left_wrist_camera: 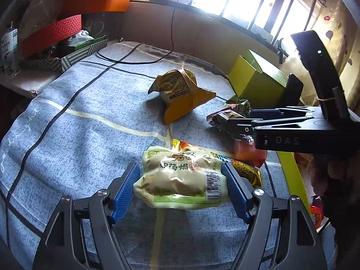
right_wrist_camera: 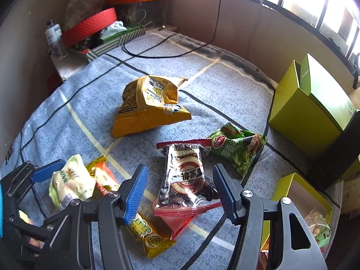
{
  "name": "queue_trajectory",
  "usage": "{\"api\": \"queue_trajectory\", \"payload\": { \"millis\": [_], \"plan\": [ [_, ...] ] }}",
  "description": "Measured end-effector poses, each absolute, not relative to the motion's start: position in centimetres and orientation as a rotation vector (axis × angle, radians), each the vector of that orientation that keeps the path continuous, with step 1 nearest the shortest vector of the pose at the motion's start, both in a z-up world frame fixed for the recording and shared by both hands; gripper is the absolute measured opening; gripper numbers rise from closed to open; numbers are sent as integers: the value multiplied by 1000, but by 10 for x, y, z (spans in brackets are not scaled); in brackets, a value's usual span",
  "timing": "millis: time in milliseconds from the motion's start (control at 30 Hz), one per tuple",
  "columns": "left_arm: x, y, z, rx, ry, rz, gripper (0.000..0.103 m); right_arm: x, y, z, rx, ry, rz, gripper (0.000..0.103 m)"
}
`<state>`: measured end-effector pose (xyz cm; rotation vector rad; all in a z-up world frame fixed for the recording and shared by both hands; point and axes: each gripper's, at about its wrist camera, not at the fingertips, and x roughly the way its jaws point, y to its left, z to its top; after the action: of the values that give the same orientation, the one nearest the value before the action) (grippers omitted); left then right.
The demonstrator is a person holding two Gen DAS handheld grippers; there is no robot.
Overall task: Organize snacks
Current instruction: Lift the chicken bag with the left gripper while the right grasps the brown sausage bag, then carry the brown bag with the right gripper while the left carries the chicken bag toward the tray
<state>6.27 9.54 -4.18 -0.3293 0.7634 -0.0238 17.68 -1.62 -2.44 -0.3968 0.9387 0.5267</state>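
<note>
My left gripper [left_wrist_camera: 180, 165] holds a pale green and cream snack packet [left_wrist_camera: 180, 180] by its two ends, both blue pads pressed against it. In the right wrist view, that packet [right_wrist_camera: 69, 184] shows at the lower left with one blue finger [right_wrist_camera: 45, 173] beside it. My right gripper [right_wrist_camera: 179, 167] is open, straddling a dark bean packet with red edges [right_wrist_camera: 186, 180] that lies on the blue cloth. There is a gap on its left side. A large yellow bag [right_wrist_camera: 146, 105], a green packet [right_wrist_camera: 238, 148] and yellow-orange packets [right_wrist_camera: 148, 234] lie nearby.
A lime-green box [right_wrist_camera: 308, 112] stands at the right, with a black stand [right_wrist_camera: 337, 155] in front of it. An open yellow-green box [right_wrist_camera: 301, 180] holding snacks sits at the lower right. A black cable [right_wrist_camera: 157, 55] crosses the far cloth. A red basket [right_wrist_camera: 90, 25] and a striped box [right_wrist_camera: 117, 39] sit at the back left.
</note>
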Motion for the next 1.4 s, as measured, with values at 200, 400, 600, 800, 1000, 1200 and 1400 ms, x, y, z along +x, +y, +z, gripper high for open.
{"api": "queue_trajectory", "payload": {
  "millis": [200, 400, 600, 800, 1000, 1200, 1400],
  "plan": [
    [62, 98, -44, -348, 769, -32, 75, 196, -11, -49, -420, 1024, 485, 59],
    [63, 99, -45, -356, 778, -35, 75, 199, -12, -50, -398, 1020, 470, 36],
    [64, 100, -46, -360, 782, -37, 75, 196, -16, -47, -377, 1006, 468, 33],
    [64, 100, -47, -364, 783, -34, 75, 184, -24, -31, -321, 963, 493, 33],
    [63, 99, -45, -357, 779, -25, 75, 161, -30, -15, -283, 918, 532, 33],
    [61, 93, -42, -316, 775, -5, 75, 135, -37, -4, -230, 879, 570, 33],
    [56, 82, -34, -268, 771, 6, 75, 110, -52, 2, -169, 855, 594, 33]
  ]
}}
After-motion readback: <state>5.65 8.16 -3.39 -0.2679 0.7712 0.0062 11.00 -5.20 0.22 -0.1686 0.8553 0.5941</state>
